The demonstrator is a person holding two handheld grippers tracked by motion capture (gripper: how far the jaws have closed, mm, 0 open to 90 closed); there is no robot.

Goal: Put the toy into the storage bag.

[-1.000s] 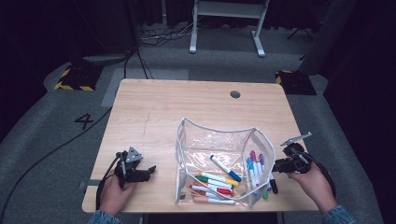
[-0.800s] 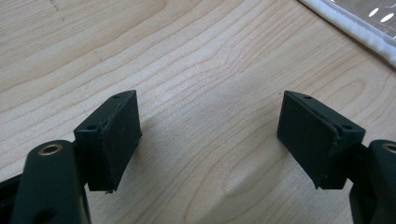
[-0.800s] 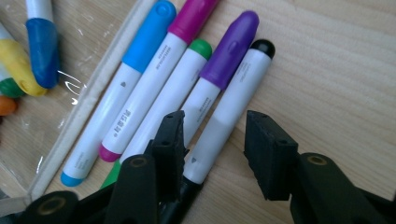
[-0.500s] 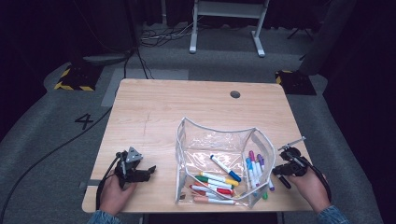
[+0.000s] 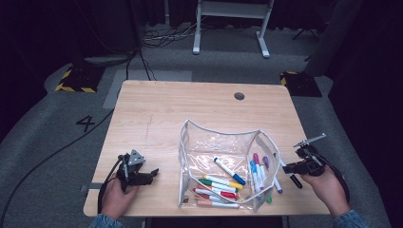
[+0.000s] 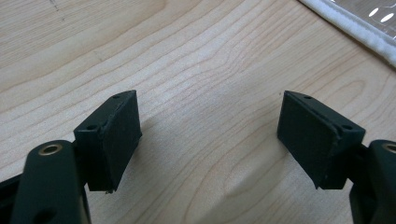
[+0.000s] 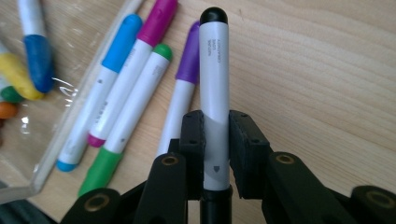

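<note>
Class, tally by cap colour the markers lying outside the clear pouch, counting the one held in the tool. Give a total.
blue-capped marker: 1
magenta-capped marker: 1
green-capped marker: 1
purple-capped marker: 1
black-capped marker, clamped in the right tool: 1
Total: 5

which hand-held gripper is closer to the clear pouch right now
Right. The right hand-held gripper, clamping a black-capped marker, sits just off the clear pouch at its right edge. The left hand-held gripper, jaws open, rests farther off to its left.
</note>
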